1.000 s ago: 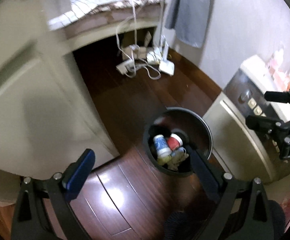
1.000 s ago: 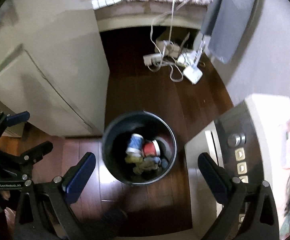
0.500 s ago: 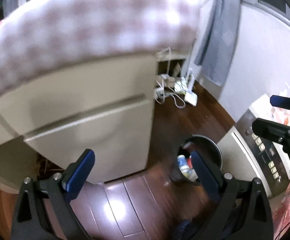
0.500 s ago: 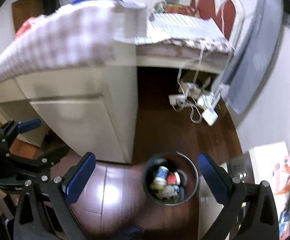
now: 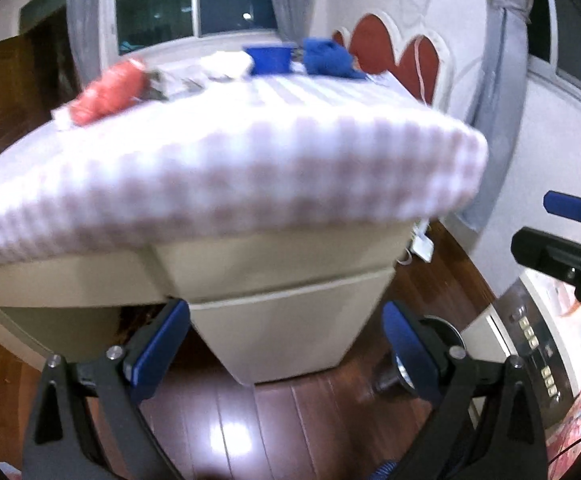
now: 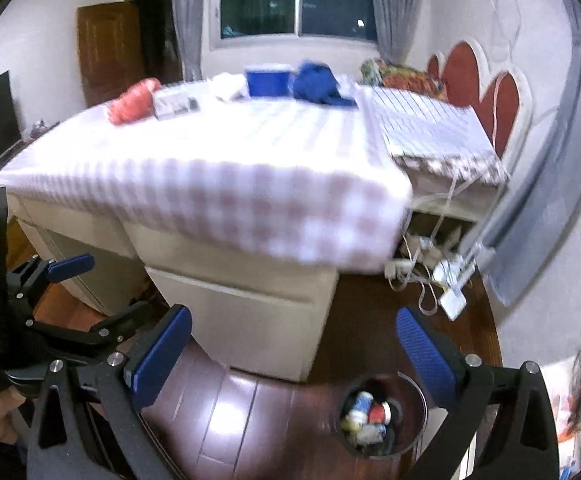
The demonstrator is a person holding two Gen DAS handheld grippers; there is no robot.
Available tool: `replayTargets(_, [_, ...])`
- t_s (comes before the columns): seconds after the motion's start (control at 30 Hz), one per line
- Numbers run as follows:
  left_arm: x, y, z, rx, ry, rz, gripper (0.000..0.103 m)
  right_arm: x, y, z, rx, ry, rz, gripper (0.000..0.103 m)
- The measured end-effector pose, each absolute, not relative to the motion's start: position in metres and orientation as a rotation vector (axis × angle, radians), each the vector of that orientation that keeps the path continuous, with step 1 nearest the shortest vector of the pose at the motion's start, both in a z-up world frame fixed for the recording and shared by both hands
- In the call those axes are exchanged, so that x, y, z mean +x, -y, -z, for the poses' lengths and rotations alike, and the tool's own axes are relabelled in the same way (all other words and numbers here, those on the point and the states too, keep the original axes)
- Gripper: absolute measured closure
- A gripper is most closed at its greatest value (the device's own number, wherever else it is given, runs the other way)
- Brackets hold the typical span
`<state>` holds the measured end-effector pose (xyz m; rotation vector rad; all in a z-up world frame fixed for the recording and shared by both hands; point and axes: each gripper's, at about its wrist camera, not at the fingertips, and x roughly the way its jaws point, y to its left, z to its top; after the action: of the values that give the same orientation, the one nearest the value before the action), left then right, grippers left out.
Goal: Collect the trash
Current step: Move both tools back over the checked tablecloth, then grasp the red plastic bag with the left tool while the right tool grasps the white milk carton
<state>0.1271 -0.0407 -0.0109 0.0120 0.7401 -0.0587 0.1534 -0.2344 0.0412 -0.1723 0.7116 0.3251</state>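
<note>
A black trash bin (image 6: 382, 416) stands on the dark wood floor at the bed's corner, with cups and crumpled scraps inside; in the left wrist view only its rim (image 5: 442, 330) shows behind my right finger. My left gripper (image 5: 286, 346) is open and empty, facing the bed base. My right gripper (image 6: 294, 354) is open and empty, above the floor left of the bin. On the checked bed (image 6: 210, 160) lie a red item (image 6: 132, 100), a blue box (image 6: 268, 79), a blue cloth (image 6: 316, 84), white wads (image 6: 226, 84) and a flat packet (image 6: 176, 106).
A cream bed base (image 6: 250, 320) fills the middle. A metal appliance (image 5: 530, 344) with buttons stands to the right of the bin. Cables and a power strip (image 6: 434, 272) lie under a side table. The left gripper shows at the left of the right wrist view (image 6: 62, 296).
Both grippers have risen and tilted up from looking down into the bin to facing the bed top. The bin has slid to the bottom of both views. Both stay open.
</note>
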Motion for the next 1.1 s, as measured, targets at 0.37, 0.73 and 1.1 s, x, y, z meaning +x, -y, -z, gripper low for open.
replayTargets(0.37, [0.138,-0.038,-0.047,-0.032,-0.612,-0.049,0.005,0.187,0.179,-0.098,-0.126,-0.592,-0.391,0.000])
replayTargets(0.73, [0.178,-0.127,-0.059,-0.050,-0.603,-0.154,0.008,0.271,0.084,-0.114,-0.133,-0.628,-0.493,0.000])
replayTargets(1.1, [0.225,-0.160,-0.060,-0.049,-0.625,-0.164,0.012,0.335,0.019,-0.097,-0.213,-0.685,-0.521,0.005])
